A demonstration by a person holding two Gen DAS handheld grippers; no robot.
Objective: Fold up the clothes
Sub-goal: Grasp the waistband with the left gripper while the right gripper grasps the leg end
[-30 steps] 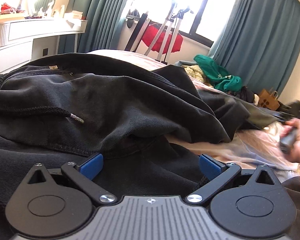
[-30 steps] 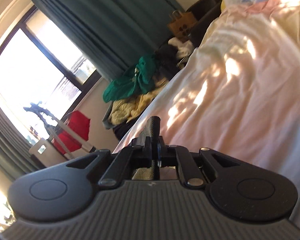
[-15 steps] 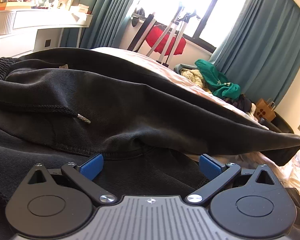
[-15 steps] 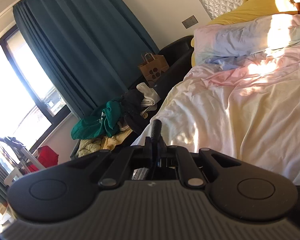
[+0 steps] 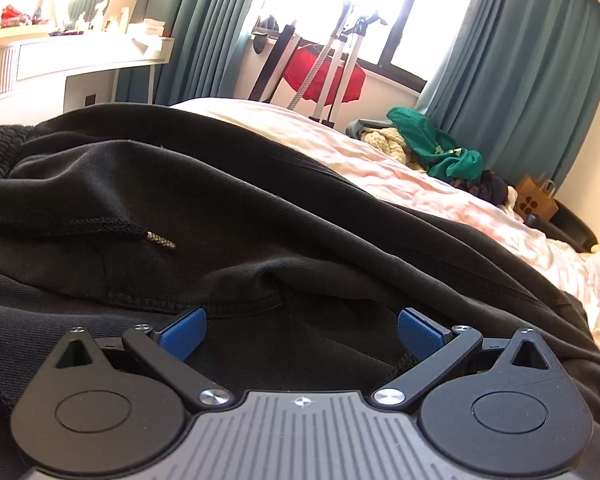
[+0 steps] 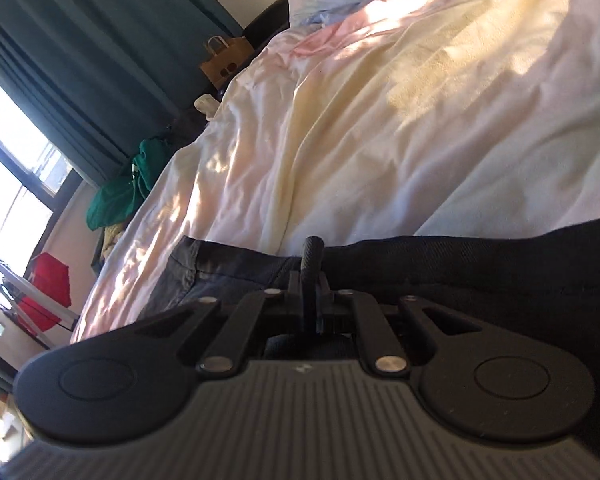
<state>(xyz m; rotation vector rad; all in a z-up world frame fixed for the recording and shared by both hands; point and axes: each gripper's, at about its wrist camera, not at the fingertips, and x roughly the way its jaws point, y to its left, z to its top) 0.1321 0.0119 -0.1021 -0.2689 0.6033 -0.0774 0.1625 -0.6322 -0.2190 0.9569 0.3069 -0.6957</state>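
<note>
A black hoodie (image 5: 228, 216) lies spread over the bed and fills most of the left wrist view; its drawstring with a metal tip (image 5: 161, 239) rests on the fabric. My left gripper (image 5: 300, 330) is open, its blue pads wide apart, low over the hoodie and holding nothing. In the right wrist view my right gripper (image 6: 311, 280) is shut on a ribbed black edge of the hoodie (image 6: 313, 254), which sticks up between its fingers. The hoodie's dark cloth (image 6: 480, 264) stretches out flat to the right over the sheet.
The bed has a crumpled cream and pink sheet (image 6: 380, 120) with pillows at the head. A pile of green and yellow clothes (image 5: 432, 148) and a brown paper bag (image 5: 536, 200) lie beyond the bed. A white dresser (image 5: 68, 72) stands left, a red drying rack (image 5: 324, 76) by the window.
My right gripper swung down from above the bed, pulling the held hoodie edge out flat over the sheet. The hoodie's bunched fold has flattened. My left gripper stayed open in place.
</note>
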